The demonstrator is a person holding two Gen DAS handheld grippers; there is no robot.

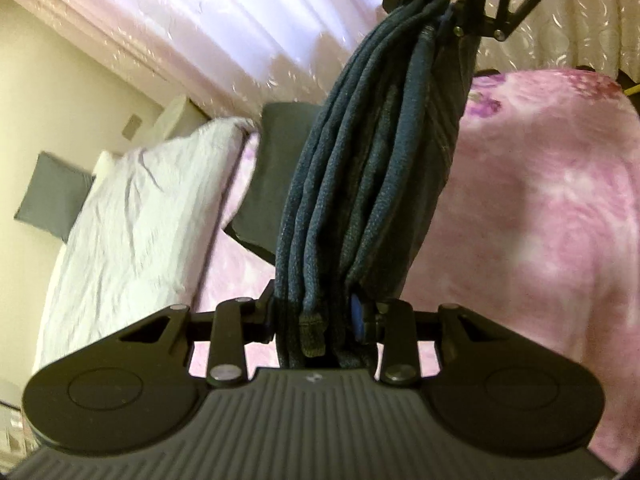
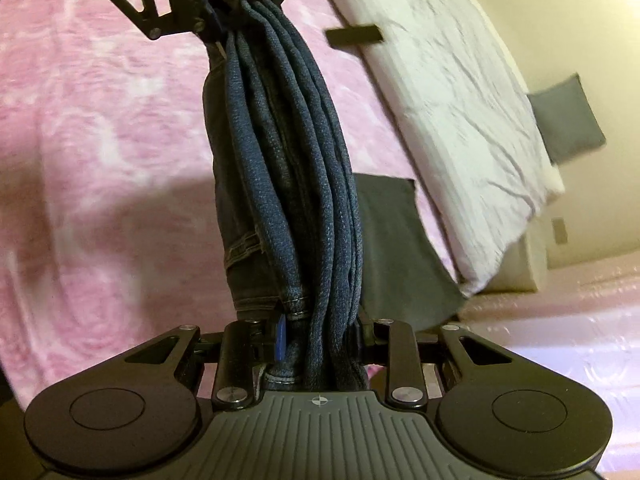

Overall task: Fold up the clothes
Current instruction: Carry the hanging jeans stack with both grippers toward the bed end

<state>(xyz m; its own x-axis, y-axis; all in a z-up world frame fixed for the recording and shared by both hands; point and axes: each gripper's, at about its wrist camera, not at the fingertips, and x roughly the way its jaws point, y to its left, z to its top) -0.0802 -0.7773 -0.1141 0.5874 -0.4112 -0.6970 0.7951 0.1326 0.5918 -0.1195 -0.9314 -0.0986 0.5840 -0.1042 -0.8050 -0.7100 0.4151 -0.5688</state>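
Plush pink blanket (image 1: pixel 540 208) spread beneath; crumpled white sheet (image 1: pixel 132 216) at 9 o'clock; flat grey cloth (image 1: pixel 264 184) behind. Folded blue denim jeans (image 1: pixel 360 168), thick ropy layers, strung above the blanket between both tools. Left gripper (image 1: pixel 320 320) clenched on one end, right gripper (image 2: pixel 316 336) on the other.

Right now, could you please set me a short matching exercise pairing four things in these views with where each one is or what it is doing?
Things:
1. jeans
2. left gripper
3. white duvet
4. grey folded cloth

States or places:
A. lies flat on the pink blanket
B. crumpled along the bed's edge
C. bunched, stretched between two grippers
D. shut on denim

Pairs: 1-C, 2-D, 3-B, 4-A
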